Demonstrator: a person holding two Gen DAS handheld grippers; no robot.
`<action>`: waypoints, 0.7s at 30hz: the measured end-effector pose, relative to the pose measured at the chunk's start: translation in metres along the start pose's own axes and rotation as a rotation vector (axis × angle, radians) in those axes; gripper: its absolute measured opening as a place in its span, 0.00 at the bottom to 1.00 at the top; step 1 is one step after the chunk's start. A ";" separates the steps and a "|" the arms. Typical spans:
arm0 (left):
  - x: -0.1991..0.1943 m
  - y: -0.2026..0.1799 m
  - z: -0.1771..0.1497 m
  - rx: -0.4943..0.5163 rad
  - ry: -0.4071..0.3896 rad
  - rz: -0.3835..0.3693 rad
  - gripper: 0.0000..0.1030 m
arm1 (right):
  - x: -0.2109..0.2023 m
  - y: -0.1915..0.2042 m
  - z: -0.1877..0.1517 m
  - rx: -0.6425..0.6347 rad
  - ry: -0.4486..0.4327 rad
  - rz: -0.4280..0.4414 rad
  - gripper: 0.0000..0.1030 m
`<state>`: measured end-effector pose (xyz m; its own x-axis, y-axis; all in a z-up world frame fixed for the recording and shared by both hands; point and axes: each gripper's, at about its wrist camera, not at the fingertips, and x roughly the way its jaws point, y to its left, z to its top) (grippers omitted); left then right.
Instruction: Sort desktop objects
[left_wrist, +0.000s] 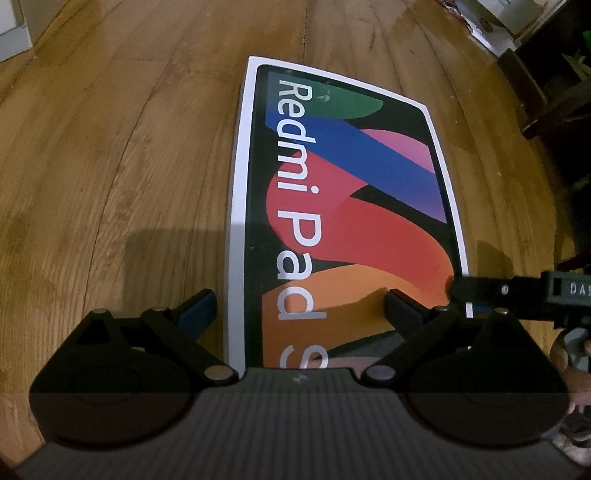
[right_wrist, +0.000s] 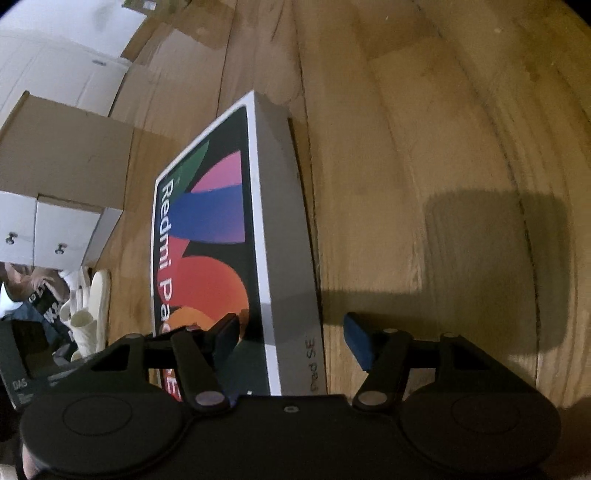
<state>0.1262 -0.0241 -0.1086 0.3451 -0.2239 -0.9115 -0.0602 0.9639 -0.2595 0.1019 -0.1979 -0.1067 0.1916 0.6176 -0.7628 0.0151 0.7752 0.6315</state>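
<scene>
Left view, box (left_wrist: 343, 206): flat on wooden bench (left_wrist: 129, 147), lid up, reading "Redmi Pad".
Left gripper (left_wrist: 301, 306): wide open, holding nothing, straddling box's near left edge.
Right view, box (right_wrist: 229, 251): long grey side facing right.
Right gripper (right_wrist: 290, 332): wide open, empty, astride box's near right edge.
Background: cardboard carton (right_wrist: 62, 155) at left.

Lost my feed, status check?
Both grippers open: left gripper, right gripper straddle the near corners of Redmi Pad box. Box flat on wood floor. Nothing blocking.
</scene>
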 end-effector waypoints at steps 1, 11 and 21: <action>-0.003 -0.002 0.000 0.006 -0.018 0.016 0.96 | -0.001 0.000 0.001 0.006 -0.016 -0.003 0.67; -0.061 -0.035 -0.006 0.083 -0.211 0.109 0.96 | -0.058 0.015 -0.041 0.005 -0.275 0.104 0.67; -0.094 -0.079 -0.033 0.200 -0.270 0.076 0.96 | -0.089 0.040 -0.080 -0.230 -0.336 -0.035 0.72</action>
<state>0.0677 -0.0837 -0.0124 0.5836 -0.1302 -0.8015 0.0804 0.9915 -0.1025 0.0065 -0.2109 -0.0249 0.5051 0.5421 -0.6716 -0.1852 0.8281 0.5291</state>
